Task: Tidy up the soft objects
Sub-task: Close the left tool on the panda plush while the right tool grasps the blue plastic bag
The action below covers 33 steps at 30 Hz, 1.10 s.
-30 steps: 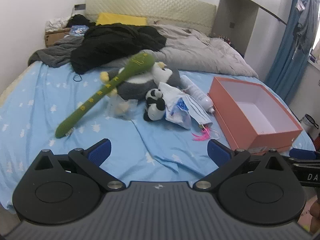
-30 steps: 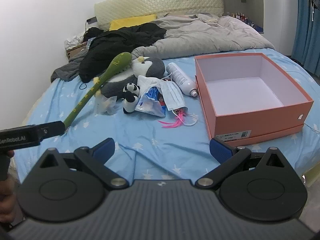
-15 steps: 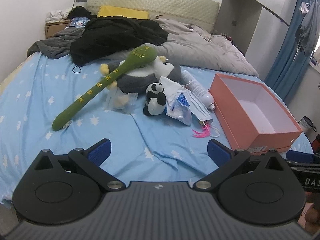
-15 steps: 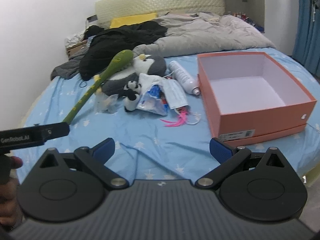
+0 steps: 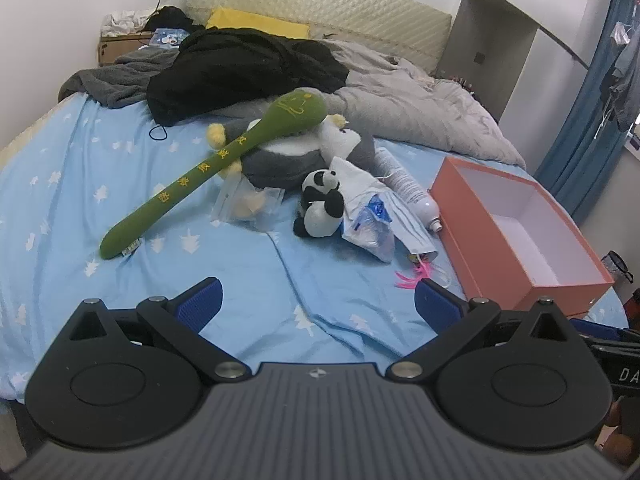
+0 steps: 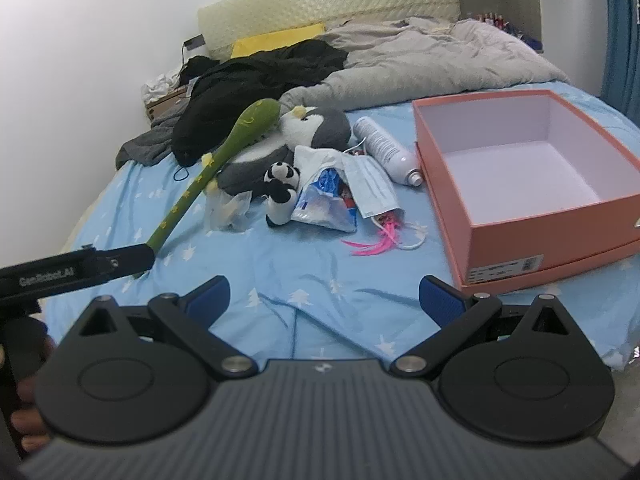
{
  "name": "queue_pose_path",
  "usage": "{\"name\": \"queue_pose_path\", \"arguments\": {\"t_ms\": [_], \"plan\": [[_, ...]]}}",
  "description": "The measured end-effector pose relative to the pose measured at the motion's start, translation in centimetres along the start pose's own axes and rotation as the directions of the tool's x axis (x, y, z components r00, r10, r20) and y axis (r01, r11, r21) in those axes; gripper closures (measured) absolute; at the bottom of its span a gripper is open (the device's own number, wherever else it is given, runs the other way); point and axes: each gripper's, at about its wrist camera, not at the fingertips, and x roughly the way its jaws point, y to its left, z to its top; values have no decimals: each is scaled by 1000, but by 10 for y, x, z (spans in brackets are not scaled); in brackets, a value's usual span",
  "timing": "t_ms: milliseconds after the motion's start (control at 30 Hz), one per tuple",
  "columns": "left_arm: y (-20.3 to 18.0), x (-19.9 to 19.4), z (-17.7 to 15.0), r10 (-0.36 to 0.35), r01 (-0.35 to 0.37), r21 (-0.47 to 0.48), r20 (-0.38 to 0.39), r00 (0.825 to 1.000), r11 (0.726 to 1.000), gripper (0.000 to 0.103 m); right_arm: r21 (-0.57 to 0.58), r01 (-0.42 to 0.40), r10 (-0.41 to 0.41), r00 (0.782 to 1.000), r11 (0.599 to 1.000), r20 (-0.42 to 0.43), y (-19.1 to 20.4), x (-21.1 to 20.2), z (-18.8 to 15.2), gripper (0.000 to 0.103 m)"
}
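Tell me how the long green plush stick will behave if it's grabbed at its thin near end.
The green plush stick looks soft and stuffed, so it is probably light. Gripped at its thin end, it would likely droop, since the bulbous head resting on the penguin plush sits far away. Lifting it could nudge that penguin.

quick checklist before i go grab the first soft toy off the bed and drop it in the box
1. Left gripper open, holding nothing: ok.
2. Right gripper open, holding nothing: ok.
3. Open orange cardboard box has room inside: ok.
4. Small black-and-white panda plush unobstructed on top: ok.
5. Long green plush stick free to lift: not ok, its head rests on the grey penguin plush.
6. Panda clear of the plastic bag beside it: cannot tell.
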Motion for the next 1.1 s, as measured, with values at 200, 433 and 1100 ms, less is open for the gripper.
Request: {"name": "queue_pose_path", "arguments": {"t_ms": [200, 433, 1100], "plan": [[10, 29, 2, -41, 41, -36, -2, 999, 999, 1, 7, -29, 29, 999, 1000, -21, 1, 28, 3, 9], [18, 76, 9, -60, 60, -52, 7, 998, 997, 5, 18, -47, 48, 998, 999, -41, -6, 70, 14, 31], [25, 213, 46, -127, 125, -50, -42, 991, 991, 15, -58, -102, 101, 995, 993, -11, -15, 191, 34, 30]]}}
